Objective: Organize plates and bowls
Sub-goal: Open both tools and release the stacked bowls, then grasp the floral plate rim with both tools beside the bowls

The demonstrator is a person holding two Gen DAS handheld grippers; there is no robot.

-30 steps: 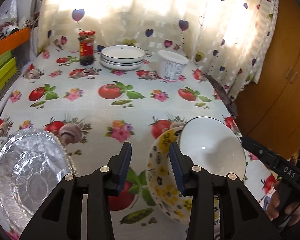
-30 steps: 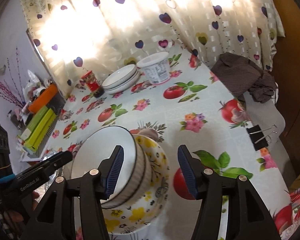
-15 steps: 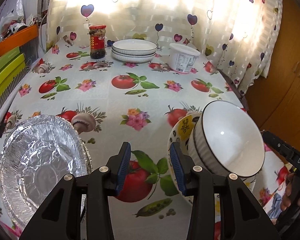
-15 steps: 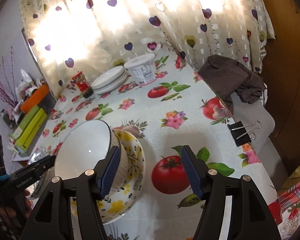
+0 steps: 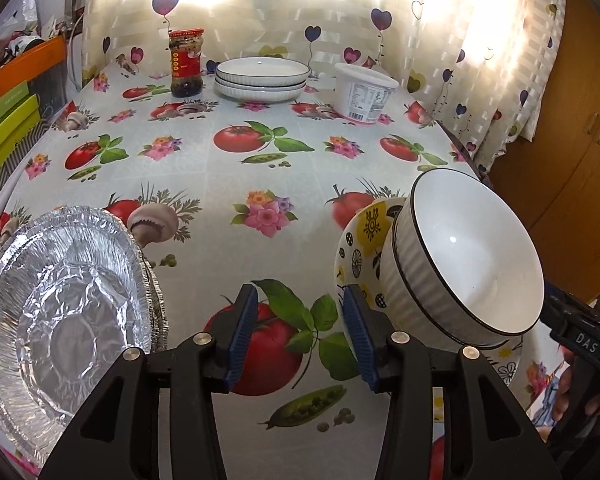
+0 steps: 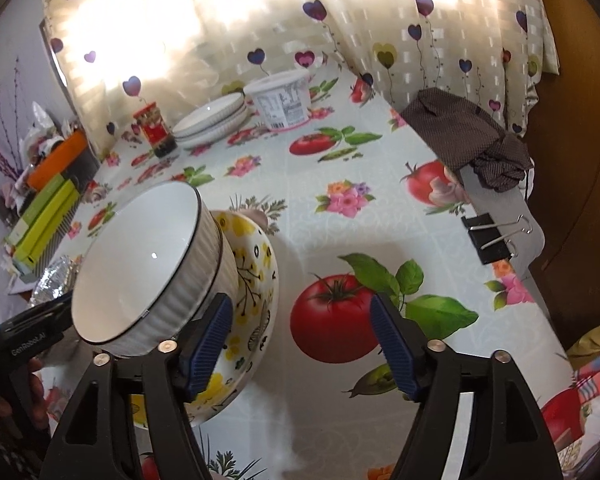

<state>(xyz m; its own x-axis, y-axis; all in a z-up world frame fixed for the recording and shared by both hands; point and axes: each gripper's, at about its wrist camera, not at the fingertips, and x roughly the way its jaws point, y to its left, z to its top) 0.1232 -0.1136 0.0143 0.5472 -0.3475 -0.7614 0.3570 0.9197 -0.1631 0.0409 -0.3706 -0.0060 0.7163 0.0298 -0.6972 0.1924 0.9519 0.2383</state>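
A white ribbed bowl [image 5: 466,254] [image 6: 140,264] sits tilted inside a yellow-flowered bowl [image 5: 366,226] [image 6: 256,264] near the table's front edge. My left gripper [image 5: 300,336] is just left of the pair. Its jaws are opening, with only tablecloth between them, and its right finger is against the flowered rim. My right gripper [image 6: 300,344] is on the bowls' other side. Its jaws are also opening, the left finger overlaps the flowered bowl, and no pad presses on it. Three white plates [image 5: 262,76] [image 6: 212,118] are stacked at the back.
Stacked foil pans [image 5: 60,312] lie at the front left. A red-lidded jar [image 5: 186,64] and a white tub [image 5: 364,94] flank the plates. Green and orange boxes [image 5: 4,120] line the left edge. A dark cloth [image 6: 468,136] and a binder clip [image 6: 492,236] sit on the right edge.
Both grippers have sunk toward the table with the nested bowls. The right jaws have spread much wider and the left jaws a little. The bowl rim no longer stands between the right fingers.
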